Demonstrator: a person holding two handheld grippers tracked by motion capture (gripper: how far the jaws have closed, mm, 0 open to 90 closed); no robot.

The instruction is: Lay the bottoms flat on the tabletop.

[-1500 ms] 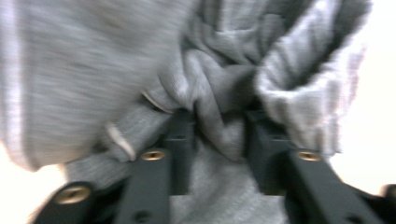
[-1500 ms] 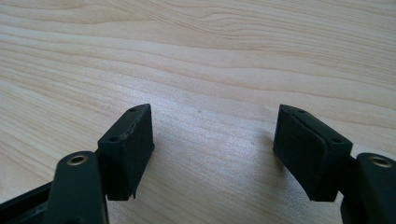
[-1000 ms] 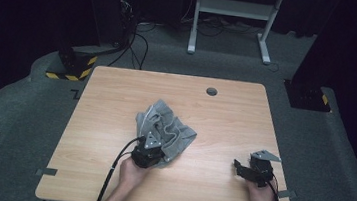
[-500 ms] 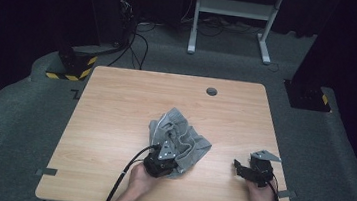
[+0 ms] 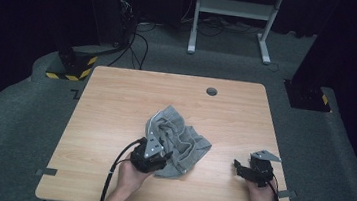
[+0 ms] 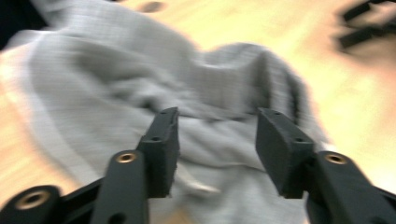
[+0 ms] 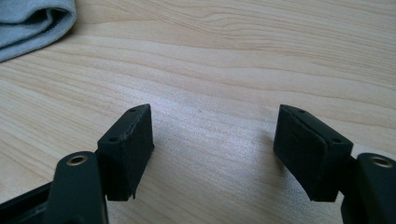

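The crumpled grey knitted cloth (image 5: pixel 177 140) lies in a loose heap near the middle of the pale wooden table (image 5: pixel 116 99), and the likeliest trouble from here is a bad re-grip: the folds are piled over one another, so a bite taken into the heap could catch several layers at once, or a buried fold rather than an edge, and drag the whole bundle sideways instead of spreading it. The left gripper (image 6: pixel 217 128) hangs just over the cloth's near side with its jaws part-way apart — they have just been opening — and nothing is pinched between the pads; the fabric lies below and beyond them. The right gripper (image 7: pixel 215 140) rests well apart from the cloth, low over bare wood — jaws spread wide, holding nothing
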